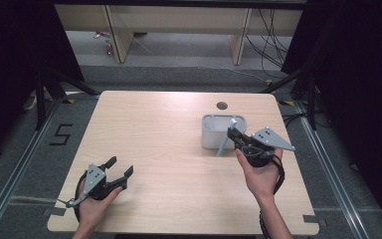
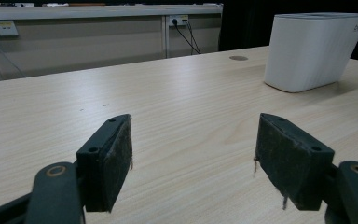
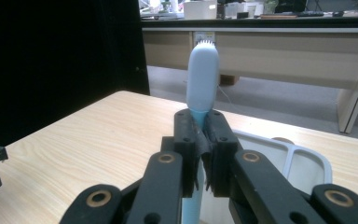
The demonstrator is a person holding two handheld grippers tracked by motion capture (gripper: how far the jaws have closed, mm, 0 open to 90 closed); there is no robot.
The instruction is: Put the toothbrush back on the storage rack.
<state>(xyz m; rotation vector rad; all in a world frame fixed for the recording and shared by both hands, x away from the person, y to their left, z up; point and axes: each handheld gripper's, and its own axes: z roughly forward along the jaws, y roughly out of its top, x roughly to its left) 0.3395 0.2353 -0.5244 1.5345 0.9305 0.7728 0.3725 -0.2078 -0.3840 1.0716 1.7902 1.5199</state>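
Observation:
My right gripper (image 1: 234,134) is shut on a light blue toothbrush (image 1: 223,147) at the right of the table. The brush stands tilted, head up, just in front of a white divided holder (image 1: 210,135). In the right gripper view the two jaws (image 3: 199,128) clamp the brush's neck. Its head (image 3: 203,74) rises above them and the holder's rim (image 3: 307,154) lies below to the right. My left gripper (image 1: 120,167) rests at the table's front left, open with nothing between its pads (image 2: 193,158). The holder (image 2: 312,49) stands far off to its right.
A round cable hole (image 1: 222,105) sits in the tabletop behind the holder. The light wooden table (image 1: 154,134) has bare room between the two grippers. Black curtains flank both sides, and wooden desks and cables stand beyond the far edge.

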